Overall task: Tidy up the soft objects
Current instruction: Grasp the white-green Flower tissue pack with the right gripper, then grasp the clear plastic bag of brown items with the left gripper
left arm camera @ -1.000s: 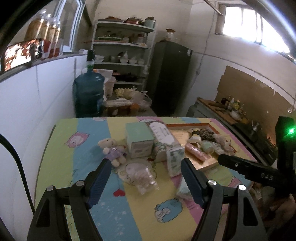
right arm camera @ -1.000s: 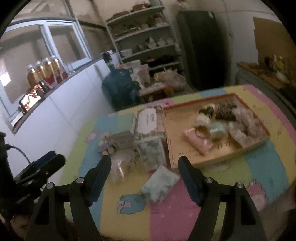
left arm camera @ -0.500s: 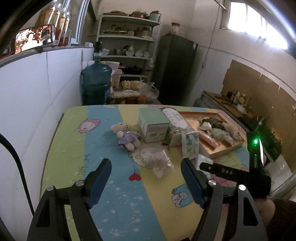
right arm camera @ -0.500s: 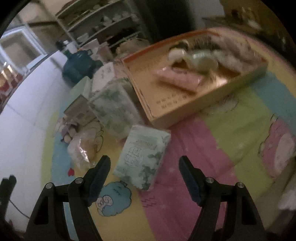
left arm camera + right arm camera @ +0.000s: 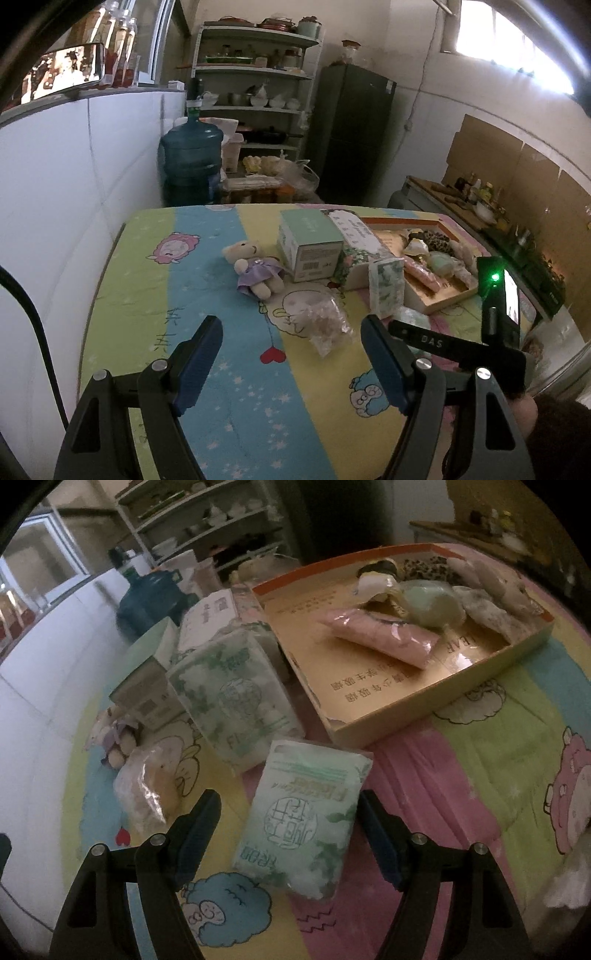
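My right gripper (image 5: 290, 825) is open, its jaws on either side of a flat green tissue pack (image 5: 304, 814) lying on the colourful tablecloth, not touching it. A second green tissue pack (image 5: 232, 696) stands upright behind it. An orange-rimmed cardboard tray (image 5: 421, 705) holds a pink pack (image 5: 384, 638) and several soft items. My left gripper (image 5: 291, 356) is open and empty, above the cloth. Ahead of it lie a clear plastic bag (image 5: 325, 319) and a small teddy bear in a purple dress (image 5: 255, 269). The right gripper's body (image 5: 458, 347) shows at the right of the left wrist view.
A mint green box (image 5: 310, 243) and a floral box (image 5: 354, 236) stand between the bear and the tray (image 5: 439, 295). A white wall runs along the table's left side. A blue water jug (image 5: 190, 162), shelves and a dark fridge stand beyond the far edge.
My right gripper has come down and forward over the flat tissue pack, which now lies between its jaws. My left gripper has drawn back from the table items and stays open.
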Demonstrator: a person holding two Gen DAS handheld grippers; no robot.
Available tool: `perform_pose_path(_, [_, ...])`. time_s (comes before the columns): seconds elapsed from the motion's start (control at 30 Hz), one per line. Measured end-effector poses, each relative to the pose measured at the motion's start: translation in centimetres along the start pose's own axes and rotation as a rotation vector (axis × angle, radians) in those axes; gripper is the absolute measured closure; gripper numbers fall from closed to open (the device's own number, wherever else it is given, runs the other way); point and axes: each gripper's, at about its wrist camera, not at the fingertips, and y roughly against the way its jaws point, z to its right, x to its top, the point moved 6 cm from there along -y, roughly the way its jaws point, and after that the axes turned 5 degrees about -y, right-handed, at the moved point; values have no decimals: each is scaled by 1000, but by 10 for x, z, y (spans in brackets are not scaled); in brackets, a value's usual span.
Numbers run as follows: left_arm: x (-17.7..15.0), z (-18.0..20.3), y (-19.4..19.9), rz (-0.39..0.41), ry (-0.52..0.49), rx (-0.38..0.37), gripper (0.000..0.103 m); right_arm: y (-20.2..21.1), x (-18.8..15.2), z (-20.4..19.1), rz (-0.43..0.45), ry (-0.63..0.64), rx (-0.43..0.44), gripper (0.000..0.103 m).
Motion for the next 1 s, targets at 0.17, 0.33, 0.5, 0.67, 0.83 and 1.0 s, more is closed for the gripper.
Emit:
perform_pose_path(0.17, [4,10,-17,-7,6,-24,26,8,-2,10,-36,-14,67,60])
perform_pose_path(0.33, [1,22,-49,-46,46,-57,26,37,-8,14,-19,8,101,60])
perform_pose_path(0.5, [-1,30,-87,-78,73,-45,26,63,-10,10,37,101,74,60])
perform_pose_path(0.67, [-6,35,-111,-109,70,-25,26,78,-7,10,75,151,63,60])
perform_pose_path(0.83, [-11,37,-128,-138,65,2,26,81,-4,9,77,182,70,60])
perform_pose_path(1.0, [-16,33,-139,-157,78,30,26,82,-2,7,69,206,78,60])
